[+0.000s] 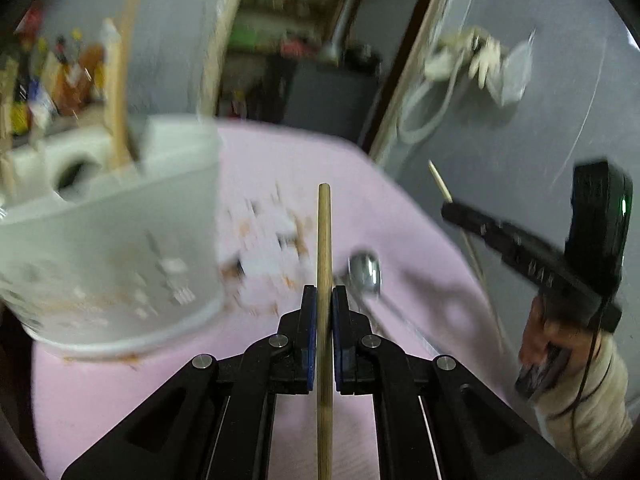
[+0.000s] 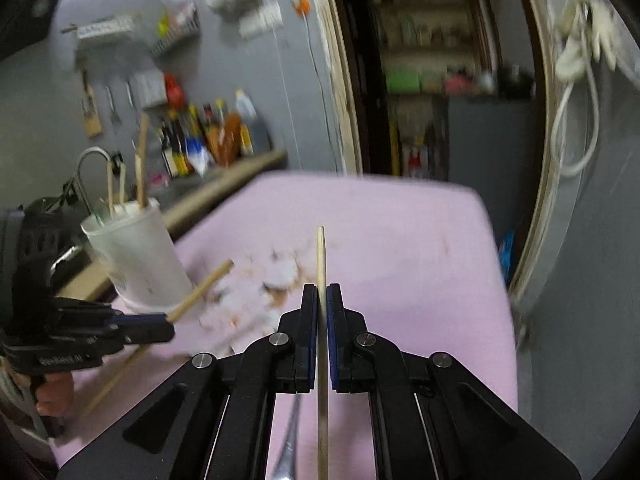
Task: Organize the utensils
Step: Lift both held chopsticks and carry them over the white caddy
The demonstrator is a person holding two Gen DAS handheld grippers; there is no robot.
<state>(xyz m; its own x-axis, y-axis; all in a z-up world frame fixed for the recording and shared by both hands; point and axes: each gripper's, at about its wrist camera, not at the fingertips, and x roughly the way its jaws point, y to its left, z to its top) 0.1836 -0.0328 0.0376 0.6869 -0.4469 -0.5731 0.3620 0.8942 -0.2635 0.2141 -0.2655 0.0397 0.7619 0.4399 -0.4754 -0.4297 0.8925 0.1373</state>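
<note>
Left gripper (image 1: 324,294): clamped on blunt chopstick (image 1: 324,240).
Right gripper (image 2: 322,292): clamped on tapered chopstick (image 2: 321,256).
White holder (image 2: 138,256): several sticks upright.
Spoon (image 1: 365,274): apparently lying on pink cloth (image 1: 280,160).

Pink cloth (image 1: 120,400) with white-and-orange blotched print at middle. White cup (image 1: 120,248), faint grey and orange marks. Tan wooden chopstick (image 1: 324,240); paler chopstick (image 2: 321,264). Black grippers (image 1: 324,300) (image 2: 322,300), blue pads (image 1: 310,340). Shiny silver spoon (image 1: 366,274). Grey wall (image 1: 520,128).
</note>
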